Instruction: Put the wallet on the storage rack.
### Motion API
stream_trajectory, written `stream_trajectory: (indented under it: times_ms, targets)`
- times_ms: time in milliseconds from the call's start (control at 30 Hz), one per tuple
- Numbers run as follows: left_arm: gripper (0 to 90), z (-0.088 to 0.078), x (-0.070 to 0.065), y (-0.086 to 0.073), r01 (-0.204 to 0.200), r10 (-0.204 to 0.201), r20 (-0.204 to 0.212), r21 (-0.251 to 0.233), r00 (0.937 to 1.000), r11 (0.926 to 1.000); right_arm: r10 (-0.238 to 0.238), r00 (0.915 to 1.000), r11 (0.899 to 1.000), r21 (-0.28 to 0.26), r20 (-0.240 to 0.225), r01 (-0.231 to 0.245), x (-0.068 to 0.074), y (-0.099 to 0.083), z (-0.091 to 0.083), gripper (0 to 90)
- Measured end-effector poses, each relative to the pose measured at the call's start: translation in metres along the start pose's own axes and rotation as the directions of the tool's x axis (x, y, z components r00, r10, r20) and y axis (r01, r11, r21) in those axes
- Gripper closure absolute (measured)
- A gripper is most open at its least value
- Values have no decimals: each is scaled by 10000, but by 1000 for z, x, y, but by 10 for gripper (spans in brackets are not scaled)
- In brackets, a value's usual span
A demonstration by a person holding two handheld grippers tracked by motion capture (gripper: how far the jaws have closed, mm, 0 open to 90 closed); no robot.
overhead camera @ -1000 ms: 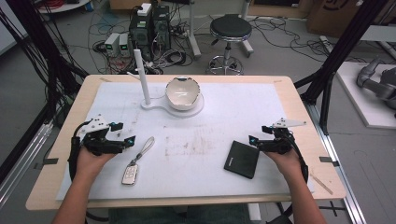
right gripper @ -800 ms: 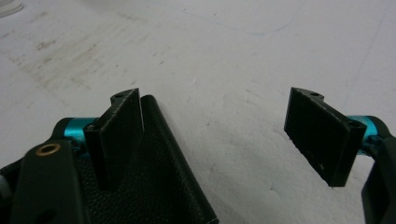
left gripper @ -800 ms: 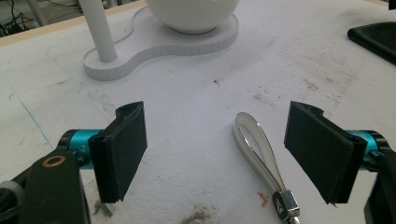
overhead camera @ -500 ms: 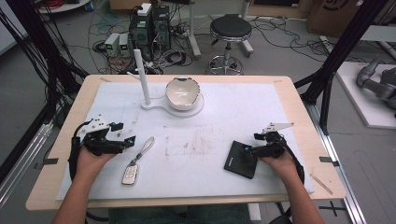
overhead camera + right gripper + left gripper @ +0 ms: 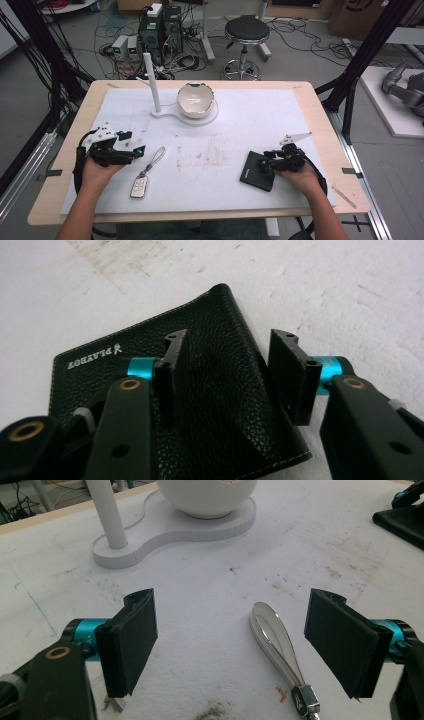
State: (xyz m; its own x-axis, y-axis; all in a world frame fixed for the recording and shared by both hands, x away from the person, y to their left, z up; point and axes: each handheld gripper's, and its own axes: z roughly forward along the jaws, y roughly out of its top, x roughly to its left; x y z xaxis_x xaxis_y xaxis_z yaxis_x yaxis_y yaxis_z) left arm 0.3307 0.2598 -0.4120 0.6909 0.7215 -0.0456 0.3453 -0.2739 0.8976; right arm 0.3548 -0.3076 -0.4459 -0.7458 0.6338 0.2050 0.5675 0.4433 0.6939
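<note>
Right gripper (image 5: 227, 372): jaws just closing, now half-narrowed astride the raised fold of the black grained-leather wallet (image 5: 210, 340); pads near the fold, contact hard to judge.
Wallet: flat on the white table cover (image 5: 250, 130), right of the key fob; near edge cut off in the right gripper view.
Left gripper (image 5: 235, 640): jaws wide, holding nothing, left of the wallet.
Silver strap loop (image 5: 275, 637): between the left jaws, untouched; lower end cut off.
White car key fob (image 5: 139, 186): left of the wallet, buttons blurred.
White bowl on stand (image 5: 196, 100): beyond the wallet, top cropped in the left gripper view.

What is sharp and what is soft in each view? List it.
High view: even light, slightly soft throughout. Left gripper view: silver metal key-ring loop crisp, white round bowl softer. Right gripper view: black grained leather wallet sharp, its near edge blurred.
</note>
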Motion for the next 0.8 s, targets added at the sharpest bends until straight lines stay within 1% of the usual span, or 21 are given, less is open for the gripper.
stream_trajectory:
  times_ms: [67, 100, 233, 333, 400, 500, 533, 567, 667, 733, 800]
  targets:
    - [212, 0, 0, 0, -9, 9, -12, 15, 10000, 10000, 150, 9998, 9999, -14, -123, -151, -1, 0, 0, 571]
    - [212, 0, 0, 0, -22, 22, -7, 22, 10000, 10000, 150, 9998, 9999, -14, -123, -151, -1, 0, 0, 571]
    - [212, 0, 0, 0, 59, -59, -45, 1, 10000, 10000, 177, 9997, 9998, 8, -159, -177, -2, 0, -2, 635]
    - [212, 0, -1, 0, 28, -28, -63, -26, 10000, 10000, 8, 10000, 10000, -33, -70, -8, -2, 0, -4, 727]
    - [213, 0, -1, 1, 6, -7, -71, -48, 10000, 10000, -144, 9999, 9999, -11, -1, 144, -1, 0, -5, 766]
    - [215, -1, -2, 2, -38, 38, -179, 8, 9998, 10000, -359, 9993, 9994, -21, 62, 359, 0, 1, -6, 778]
    - [216, -1, -2, 2, -37, 36, -204, -37, 9998, 10000, -340, 9994, 9994, -28, 74, 340, 0, 1, -6, 786]
    - [216, -1, -2, 2, -47, 46, -221, -61, 9997, 10000, -175, 9998, 9998, -83, 21, 175, -1, 1, -7, 813]
    - [216, -2, -1, 3, -51, 48, -239, -153, 9997, 9999, -75, 9999, 9998, -158, -106, 73, -2, 1, -9, 823]
    - [216, -3, -1, 3, -58, 54, -264, -176, 9996, 9998, -56, 9998, 9992, -392, -175, 49, -2, 1, -11, 831]
    - [216, -4, 0, 3, -29, 23, -280, -203, 9996, 9998, -162, 9996, 9976, -678, -219, 147, 0, 3, -14, 836]
